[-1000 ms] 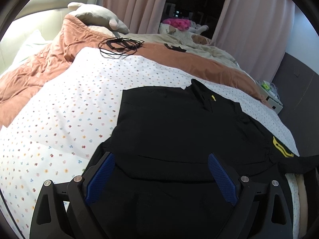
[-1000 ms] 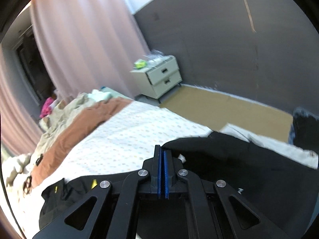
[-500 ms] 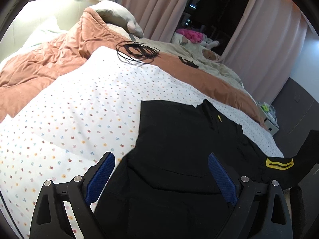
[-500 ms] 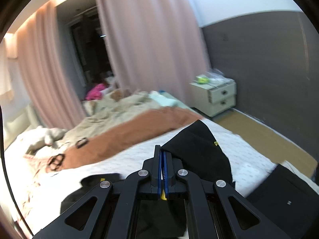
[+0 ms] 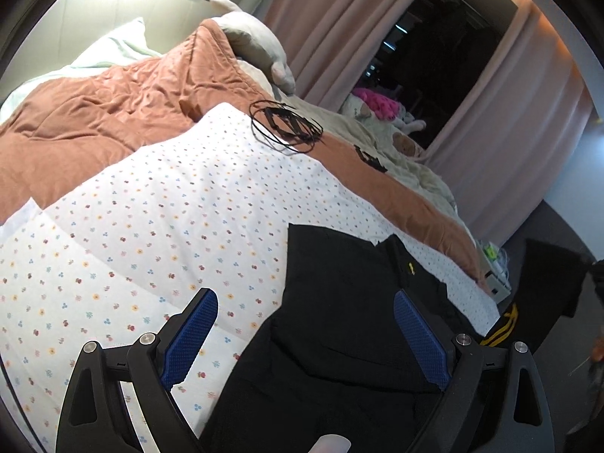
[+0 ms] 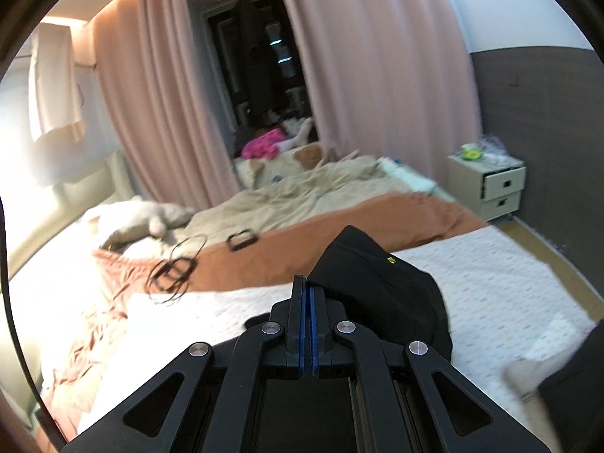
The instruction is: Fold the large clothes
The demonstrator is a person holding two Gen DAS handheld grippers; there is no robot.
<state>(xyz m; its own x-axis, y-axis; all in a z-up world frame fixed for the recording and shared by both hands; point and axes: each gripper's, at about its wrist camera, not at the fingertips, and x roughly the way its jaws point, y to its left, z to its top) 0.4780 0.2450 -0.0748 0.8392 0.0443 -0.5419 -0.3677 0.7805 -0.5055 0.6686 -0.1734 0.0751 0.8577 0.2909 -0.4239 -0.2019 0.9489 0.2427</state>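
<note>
Left gripper: the left gripper sits low in the lower middle of the left wrist view, its two blue-padded fingers spread wide apart with nothing between them; it hangs above the near edge of the black garment and the floral sheet.
Right gripper: the right gripper points forward from the bottom centre of the right wrist view, jaws pressed together on a fold of the black garment, which rises in a peaked bunch just right of the fingertips, lifted off the bed.
Counts: two grippers; one black garment; one coil of black cable in the upper middle of the left wrist view; one nightstand with two drawers at the right of the right wrist view; one small black strap on the brown quilt.
Garment look: black, large, with a small yellow mark near the collar and yellow stripes at the lower right of the left wrist view; most of it lies spread on the sheet in the lower right half of the frame, one part raised at the far right.
Bedding: the brown quilt is rumpled at the upper left, a pale stuffed toy on top of it.
</note>
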